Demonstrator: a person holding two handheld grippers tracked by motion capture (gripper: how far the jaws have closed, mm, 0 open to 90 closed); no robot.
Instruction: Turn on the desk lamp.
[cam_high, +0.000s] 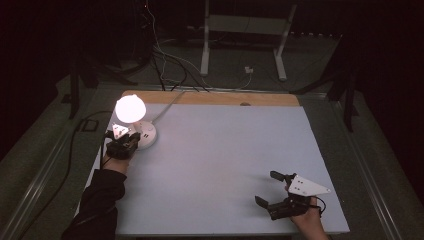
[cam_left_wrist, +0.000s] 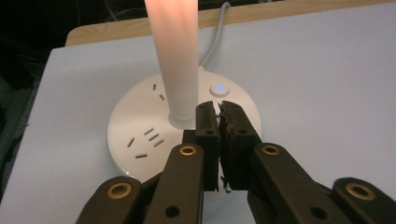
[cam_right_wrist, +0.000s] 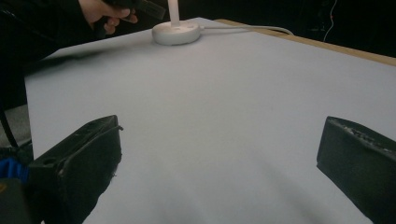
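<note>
Lamp base (cam_left_wrist: 140, 126) at table's (cam_high: 225, 150) far left corner, lit button (cam_left_wrist: 217, 89) just beyond left gripper's (cam_left_wrist: 219, 108) pressed-together tips, right gripper (cam_high: 272, 189) spread, empty, well apart.

White frame legs (cam_high: 243, 37) stand beyond the table; cables (cam_high: 165, 60) cross the floor.

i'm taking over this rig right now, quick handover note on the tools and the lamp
Left tool: shut, empty, tips over the lamp base just short of its lit power button.
Right tool: open, empty, resting at the near right of the white table, far from the lamp.
Lamp: at the table's far left, glowing, cord running off the back edge.
Done: lamp appears switched on.
Left: probably just draw the left tool back.
</note>
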